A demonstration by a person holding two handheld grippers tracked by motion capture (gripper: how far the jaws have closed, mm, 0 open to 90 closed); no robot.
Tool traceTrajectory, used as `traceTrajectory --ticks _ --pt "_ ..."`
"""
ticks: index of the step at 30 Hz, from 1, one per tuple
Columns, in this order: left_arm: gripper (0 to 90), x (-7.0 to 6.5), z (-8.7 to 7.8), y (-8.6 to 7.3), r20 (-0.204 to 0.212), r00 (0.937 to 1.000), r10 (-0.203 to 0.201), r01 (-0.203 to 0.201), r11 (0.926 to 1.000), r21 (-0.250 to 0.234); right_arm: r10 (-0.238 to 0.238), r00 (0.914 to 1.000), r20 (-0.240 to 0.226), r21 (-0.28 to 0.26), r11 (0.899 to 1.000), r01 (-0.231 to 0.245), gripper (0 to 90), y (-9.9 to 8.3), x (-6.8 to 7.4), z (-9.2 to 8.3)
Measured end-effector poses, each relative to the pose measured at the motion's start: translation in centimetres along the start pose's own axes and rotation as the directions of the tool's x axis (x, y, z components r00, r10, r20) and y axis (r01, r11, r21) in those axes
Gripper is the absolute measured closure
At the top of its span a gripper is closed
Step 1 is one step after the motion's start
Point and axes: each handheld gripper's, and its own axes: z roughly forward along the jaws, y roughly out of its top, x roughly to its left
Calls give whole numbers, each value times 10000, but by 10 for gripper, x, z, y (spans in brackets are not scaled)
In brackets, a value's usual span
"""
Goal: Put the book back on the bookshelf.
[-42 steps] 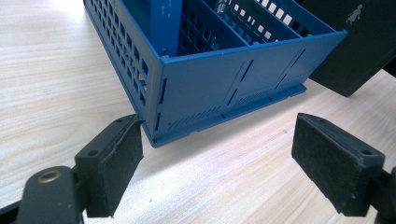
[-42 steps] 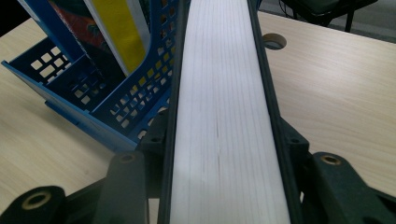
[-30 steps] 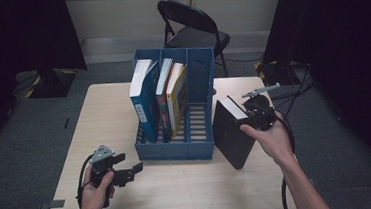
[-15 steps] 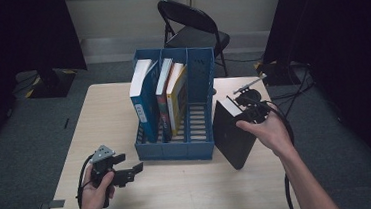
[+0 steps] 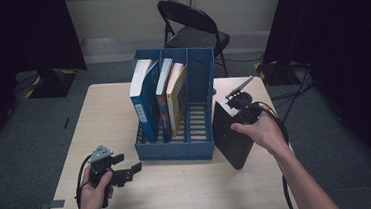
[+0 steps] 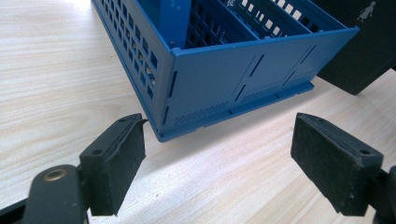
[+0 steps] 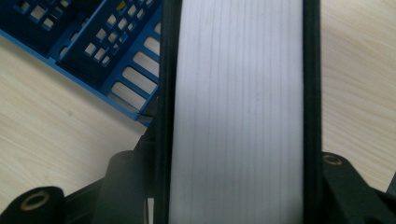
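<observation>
**Black book held next to the blue rack**

The black book (image 5: 232,136) stands on the table (image 5: 109,115), tipped a bit, just right of the blue rack (image 5: 177,150). One bottom corner looks to rest on the wood. The right gripper (image 5: 237,111) grips it from the top. In the right gripper view the white pages (image 7: 238,112) run up the middle with a black cover on each side, and the two jaws press on the covers — the book is clamped tight. The right hand (image 5: 261,131) is wrapped round the gripper.

The rack sits in the middle of the table. It has slots. A blue book (image 5: 144,100) leans in the left slot, and a thin book (image 5: 164,93) and a yellow book (image 5: 178,92) lean in the next one. The slot nearest the black book has no book in it.

The left gripper (image 5: 131,170) is near the front edge of the table, well apart from the black book. The left hand (image 5: 96,192) holds it low over the wood. Its jaws stand wide apart with nothing in them — in the left gripper view they point at the rack's front corner (image 6: 175,88).

A black chair (image 5: 193,31) stands behind the table.
</observation>
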Motion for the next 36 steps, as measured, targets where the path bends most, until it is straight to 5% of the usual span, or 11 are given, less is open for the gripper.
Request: traceTrajectory --ticks 5,15,36 --pt "176 0 0 0 18 10000 17 -17 10000 19 -41 9999 -137 478 9988 47 516 3 -2 2" --pt "181 4 1 -1 13 9999 -159 159 9999 38 477 9988 -96 451 9979 -473 537 2 -3 1" --pt "182 4 0 0 -1 9998 -215 215 9998 1 1004 9949 35 -304 9945 -1003 538 4 -16 -28"
